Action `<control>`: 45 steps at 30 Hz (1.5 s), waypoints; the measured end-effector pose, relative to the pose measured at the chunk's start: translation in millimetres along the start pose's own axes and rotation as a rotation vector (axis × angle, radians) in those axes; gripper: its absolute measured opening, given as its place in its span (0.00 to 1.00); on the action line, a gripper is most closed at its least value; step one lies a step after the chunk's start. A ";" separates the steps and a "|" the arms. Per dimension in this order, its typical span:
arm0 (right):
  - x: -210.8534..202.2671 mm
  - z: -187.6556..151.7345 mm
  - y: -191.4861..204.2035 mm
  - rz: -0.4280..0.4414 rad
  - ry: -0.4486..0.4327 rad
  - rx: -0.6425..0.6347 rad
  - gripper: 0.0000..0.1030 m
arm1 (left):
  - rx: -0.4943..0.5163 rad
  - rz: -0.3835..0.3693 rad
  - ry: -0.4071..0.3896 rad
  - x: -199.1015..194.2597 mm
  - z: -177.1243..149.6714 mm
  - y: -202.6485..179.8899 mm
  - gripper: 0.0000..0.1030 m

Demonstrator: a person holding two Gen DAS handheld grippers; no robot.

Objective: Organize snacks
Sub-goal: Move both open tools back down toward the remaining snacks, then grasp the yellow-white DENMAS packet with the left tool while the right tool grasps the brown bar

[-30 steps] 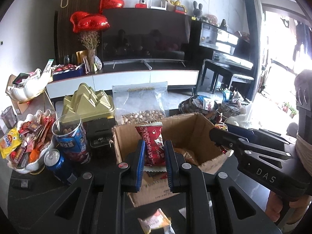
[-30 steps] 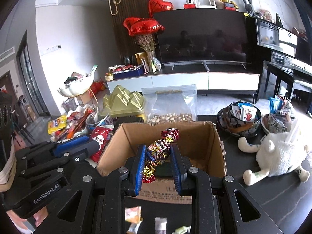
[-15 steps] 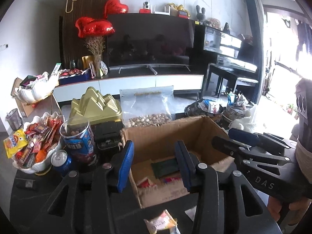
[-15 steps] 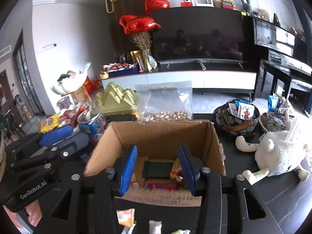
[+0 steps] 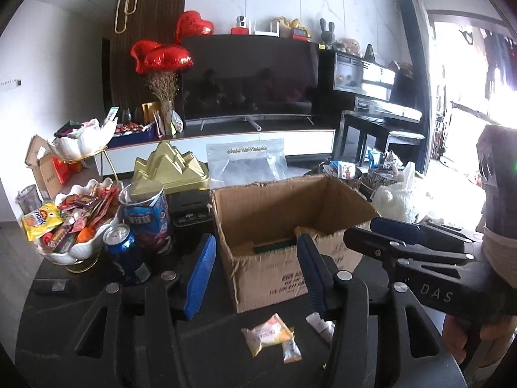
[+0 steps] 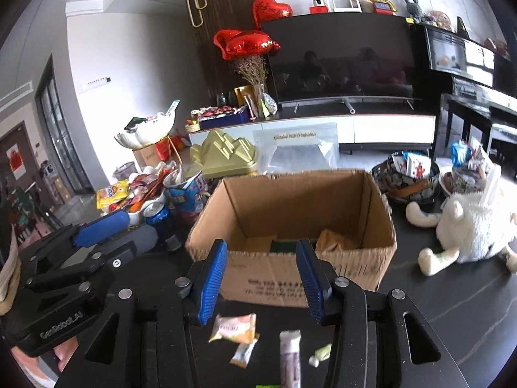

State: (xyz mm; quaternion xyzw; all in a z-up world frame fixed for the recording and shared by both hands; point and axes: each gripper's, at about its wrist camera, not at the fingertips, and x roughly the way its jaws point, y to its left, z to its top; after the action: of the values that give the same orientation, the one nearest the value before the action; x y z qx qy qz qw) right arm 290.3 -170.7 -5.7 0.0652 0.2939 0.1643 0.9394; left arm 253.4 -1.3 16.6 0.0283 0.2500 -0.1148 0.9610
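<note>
An open cardboard box (image 5: 284, 213) (image 6: 290, 203) stands on the dark table with snacks lying at its bottom. My left gripper (image 5: 255, 274) is open and empty, in front of the box's near wall. My right gripper (image 6: 261, 278) is open and empty too, just before the box. Loose snack packets lie on the table near me: an orange-and-white packet (image 5: 266, 334) (image 6: 234, 326), a smaller packet (image 5: 290, 350) (image 6: 244, 352) and a white stick packet (image 6: 289, 355).
A white dish heaped with snacks (image 5: 69, 223), a blue can (image 5: 121, 249) and a blue tub (image 5: 145, 216) stand left of the box. A gold tin (image 5: 171, 168) and a nut bag (image 5: 247, 161) stand behind it. Snack bowls (image 6: 407, 174) and a white plush toy (image 6: 468, 226) are on the right.
Both grippers opened and dropped their snacks, a red packet and a wrapped candy, into the box. Both then pulled back toward me and lowered in front of the box.
</note>
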 end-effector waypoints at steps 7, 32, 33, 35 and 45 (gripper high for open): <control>-9.1 -26.1 -0.8 -0.009 0.000 0.018 0.45 | 0.004 0.003 0.008 -9.2 -22.7 -3.5 0.54; 56.2 -103.4 -22.8 -0.030 0.241 0.038 0.45 | -0.053 -0.009 0.221 59.6 -94.7 6.4 0.58; 58.9 -106.0 -22.6 -0.036 0.250 0.031 0.45 | -0.057 -0.004 0.231 63.0 -97.3 7.2 0.58; 63.4 -111.6 -24.0 -0.034 0.272 0.031 0.45 | -0.068 -0.012 0.254 70.4 -102.6 8.4 0.58; 83.7 -124.9 -29.4 -0.068 0.326 0.021 0.44 | -0.115 -0.064 0.361 103.4 -123.6 13.0 0.58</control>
State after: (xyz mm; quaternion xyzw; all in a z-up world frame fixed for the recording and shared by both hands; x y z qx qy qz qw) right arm 291.3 -166.0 -158.9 0.0373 0.4462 0.1376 0.8835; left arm 285.6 3.8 -141.8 -0.0147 0.4254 -0.1237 0.8964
